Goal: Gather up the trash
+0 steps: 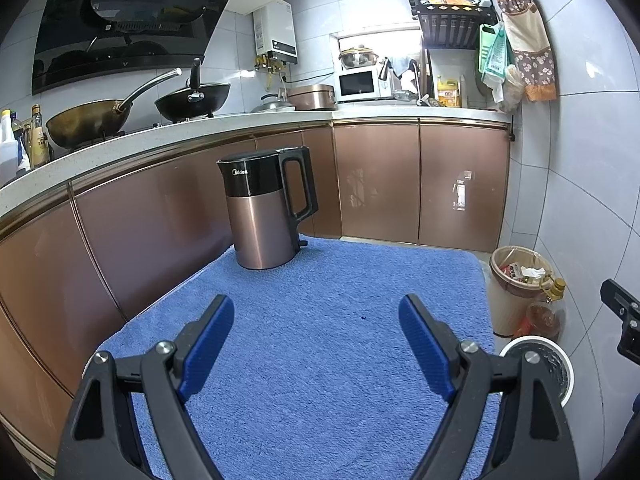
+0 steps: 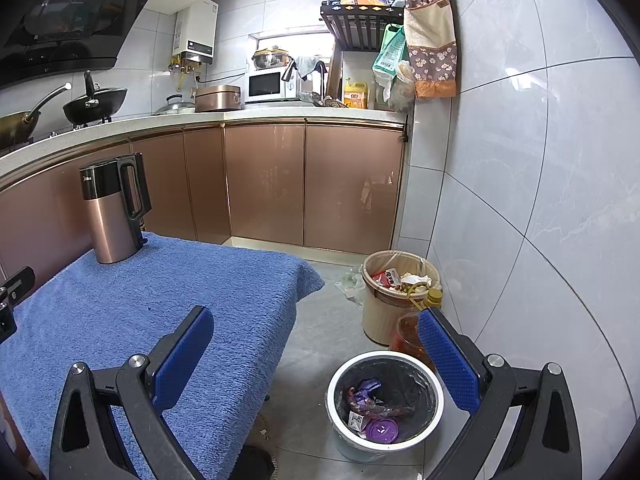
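Blue towel (image 1: 320, 360): under left gripper (image 1: 316, 326), jaws spread, empty.
Right gripper (image 2: 316, 340): jaws wide apart, empty.
White bin (image 2: 385, 402): below them, wrappers inside.

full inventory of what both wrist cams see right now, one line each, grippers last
electric kettle: 1, copper and black, far left of blue towel
blue towel: 1, covers the table
white bin: 1, black liner, floor right of table, wrappers and purple lid inside
beige bin: 1, floor by the wall, full of trash
oil bottle: 1, yellow cap, reddish, between the two bins
woks: 2, brass and black, on the stove
microwave: 1, white, far counter
range hood: 1, black, above the stove
left gripper: blue pads, open over towel, empty
right gripper: blue pads, open at the table's right edge, empty
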A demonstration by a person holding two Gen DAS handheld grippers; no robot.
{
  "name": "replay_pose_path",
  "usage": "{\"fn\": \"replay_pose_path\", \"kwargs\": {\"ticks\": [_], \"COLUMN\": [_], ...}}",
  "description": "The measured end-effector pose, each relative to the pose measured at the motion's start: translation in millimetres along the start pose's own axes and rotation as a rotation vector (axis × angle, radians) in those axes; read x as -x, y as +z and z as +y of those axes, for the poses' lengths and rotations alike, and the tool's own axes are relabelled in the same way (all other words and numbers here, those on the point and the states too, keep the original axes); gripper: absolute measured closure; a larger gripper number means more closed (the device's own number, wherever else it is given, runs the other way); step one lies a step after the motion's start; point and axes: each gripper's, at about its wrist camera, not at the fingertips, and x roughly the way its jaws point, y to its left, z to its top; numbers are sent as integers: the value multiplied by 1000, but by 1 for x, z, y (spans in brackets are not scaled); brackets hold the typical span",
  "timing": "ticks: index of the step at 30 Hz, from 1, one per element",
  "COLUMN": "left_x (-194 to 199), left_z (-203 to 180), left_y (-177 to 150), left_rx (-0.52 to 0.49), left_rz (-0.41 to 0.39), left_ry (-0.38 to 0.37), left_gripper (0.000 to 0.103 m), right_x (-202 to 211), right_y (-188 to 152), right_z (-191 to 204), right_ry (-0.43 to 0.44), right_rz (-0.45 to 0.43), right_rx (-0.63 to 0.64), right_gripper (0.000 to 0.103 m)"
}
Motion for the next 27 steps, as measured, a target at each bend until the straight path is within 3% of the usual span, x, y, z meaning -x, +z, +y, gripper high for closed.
{"fn": "replay_pose_path", "kwargs": {"ticks": [27], "left_x": [5], "left_z": [0], "left_y": [-3], "left_rx": [19], "left_rz": [2], "left_ry": [-18], "left_gripper": [19], "right_x": [-2], "right_y": [-5], "right_z": [-2], "right_ry": [-4], "right_rz": [3], "right_rx": [6], "right_gripper": [0]}}
